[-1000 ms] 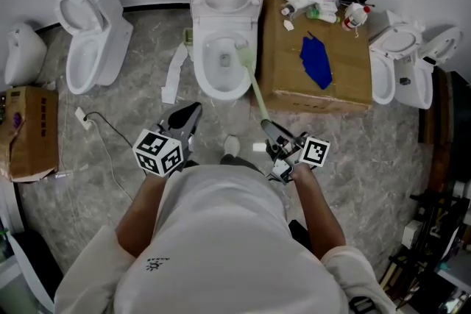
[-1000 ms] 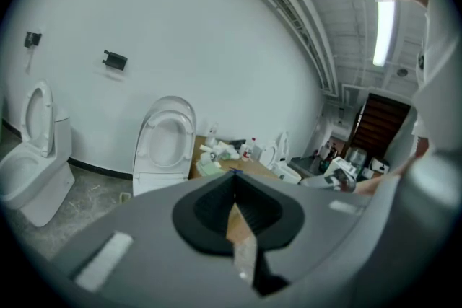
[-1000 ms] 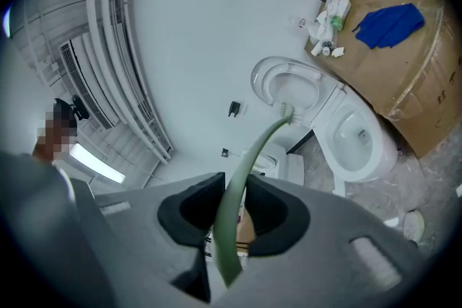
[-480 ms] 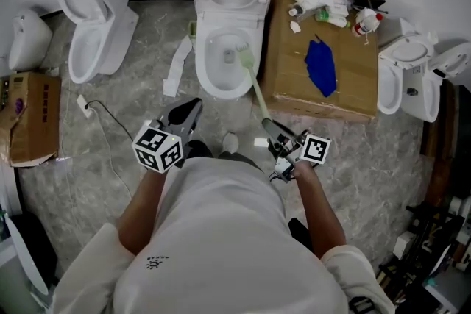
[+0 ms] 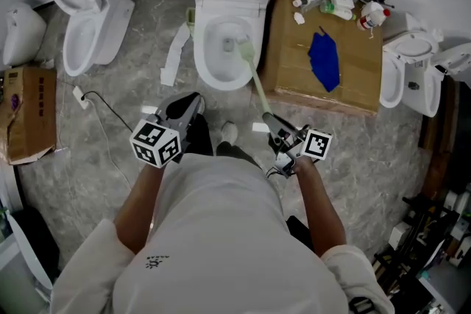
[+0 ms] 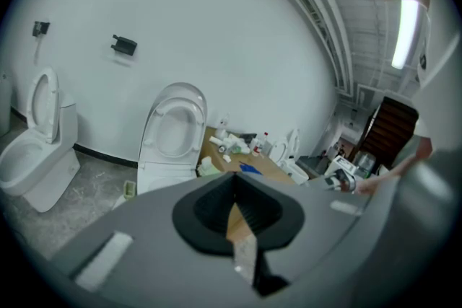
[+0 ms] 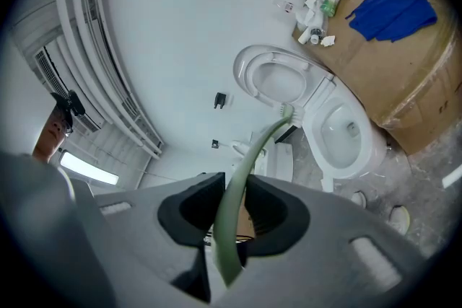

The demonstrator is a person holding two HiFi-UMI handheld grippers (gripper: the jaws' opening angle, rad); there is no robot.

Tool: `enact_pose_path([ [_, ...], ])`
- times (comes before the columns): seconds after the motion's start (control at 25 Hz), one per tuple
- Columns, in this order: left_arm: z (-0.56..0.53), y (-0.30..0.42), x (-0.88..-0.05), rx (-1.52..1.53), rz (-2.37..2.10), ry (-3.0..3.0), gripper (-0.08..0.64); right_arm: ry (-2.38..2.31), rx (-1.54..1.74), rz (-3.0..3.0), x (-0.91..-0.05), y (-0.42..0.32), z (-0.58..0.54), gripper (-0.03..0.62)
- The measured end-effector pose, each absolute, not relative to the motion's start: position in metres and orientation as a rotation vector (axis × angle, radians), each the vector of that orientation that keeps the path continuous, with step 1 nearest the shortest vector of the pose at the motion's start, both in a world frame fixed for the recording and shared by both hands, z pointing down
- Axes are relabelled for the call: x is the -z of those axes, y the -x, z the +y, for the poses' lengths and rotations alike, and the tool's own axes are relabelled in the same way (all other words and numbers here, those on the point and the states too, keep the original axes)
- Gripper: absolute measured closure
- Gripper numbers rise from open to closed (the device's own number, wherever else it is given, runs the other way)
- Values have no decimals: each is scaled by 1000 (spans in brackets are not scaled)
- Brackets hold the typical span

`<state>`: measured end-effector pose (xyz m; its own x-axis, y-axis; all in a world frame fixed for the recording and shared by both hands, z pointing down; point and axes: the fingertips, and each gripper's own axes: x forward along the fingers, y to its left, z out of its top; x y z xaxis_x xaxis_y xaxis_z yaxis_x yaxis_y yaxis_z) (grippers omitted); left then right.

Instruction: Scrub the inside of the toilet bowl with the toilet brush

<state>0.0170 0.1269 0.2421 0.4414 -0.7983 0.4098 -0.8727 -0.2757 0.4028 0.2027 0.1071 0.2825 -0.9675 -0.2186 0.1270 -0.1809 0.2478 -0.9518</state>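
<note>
The toilet brush, judged light and slightly springy, is being clamped near its thin handle's end by the right gripper, its head apparently inside the toilet bowl, while the left gripper is being held closed and empty.

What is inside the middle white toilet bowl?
The white ceramic toilet bowl holds the head of the pale green plastic toilet brush, gripped by the right gripper. The surface beneath that head is covered.
</note>
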Motion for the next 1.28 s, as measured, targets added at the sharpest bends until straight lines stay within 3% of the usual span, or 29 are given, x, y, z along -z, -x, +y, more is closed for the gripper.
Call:
enact_pose_path([
  [0.52,92,1,-250,-224,-1339,-2157,568,405,1866,2425,-286,-173,89,505],
  [0.88,90,-18,-273,-202,-1304,-2136,568,427,1957,2460,-331,-177,99,505],
  [1.28,55,2,-332,-221,-1284,-2132,568,497,2054,2479,-412,-134,57,506],
])
